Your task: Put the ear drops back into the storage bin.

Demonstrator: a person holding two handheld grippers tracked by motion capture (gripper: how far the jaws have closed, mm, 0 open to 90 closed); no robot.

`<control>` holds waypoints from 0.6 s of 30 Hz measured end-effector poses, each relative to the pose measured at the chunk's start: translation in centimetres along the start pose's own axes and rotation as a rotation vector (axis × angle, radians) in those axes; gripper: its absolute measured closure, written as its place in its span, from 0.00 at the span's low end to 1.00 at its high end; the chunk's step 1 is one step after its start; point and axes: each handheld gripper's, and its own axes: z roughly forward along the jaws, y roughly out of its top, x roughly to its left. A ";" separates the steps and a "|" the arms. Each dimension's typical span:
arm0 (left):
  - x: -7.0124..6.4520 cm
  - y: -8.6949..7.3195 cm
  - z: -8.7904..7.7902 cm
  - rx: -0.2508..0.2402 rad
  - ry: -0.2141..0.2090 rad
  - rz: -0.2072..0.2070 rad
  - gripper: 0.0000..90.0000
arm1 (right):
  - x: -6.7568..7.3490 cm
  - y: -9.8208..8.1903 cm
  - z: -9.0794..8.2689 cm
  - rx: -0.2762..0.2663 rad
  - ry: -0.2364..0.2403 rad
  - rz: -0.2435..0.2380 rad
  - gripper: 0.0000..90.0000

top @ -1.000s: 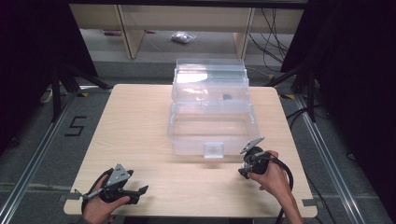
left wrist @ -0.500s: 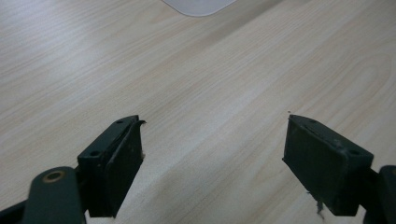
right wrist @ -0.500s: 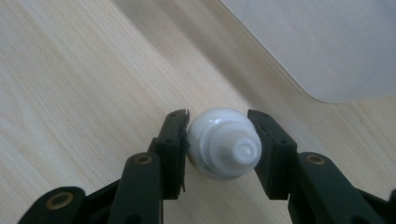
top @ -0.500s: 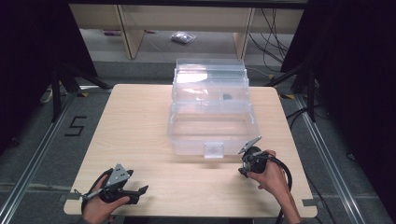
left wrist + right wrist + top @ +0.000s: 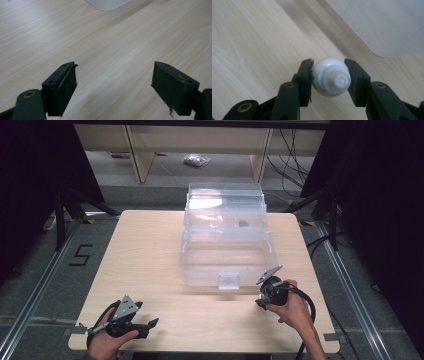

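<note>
A small white screw-capped bottle (image 5: pixel 331 77) is clamped between the jaws of the right gripper (image 5: pixel 329 75), which have just been closing, and is held over the light wooden table (image 5: pixel 150 255) just beside the near right corner of the clear plastic storage box (image 5: pixel 227 252). The left gripper (image 5: pixel 113 85) is held at the table's near left edge, its jaws spread wide with nothing between them.

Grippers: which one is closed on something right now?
The right gripper: its jaws clamp a small white cap-like piece. The left gripper stands open over bare table.
</note>
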 end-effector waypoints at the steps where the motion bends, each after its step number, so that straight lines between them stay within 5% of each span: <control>1: 0.0 0.0 0.0 -0.005 0.002 -0.005 0.21 | 0.0 0.0 -0.1 0.001 -0.002 -0.002 0.67; 18: 0.0 0.0 0.0 -0.021 0.016 -0.001 0.23 | 0.2 0.5 -1.5 -0.034 0.037 -0.031 0.67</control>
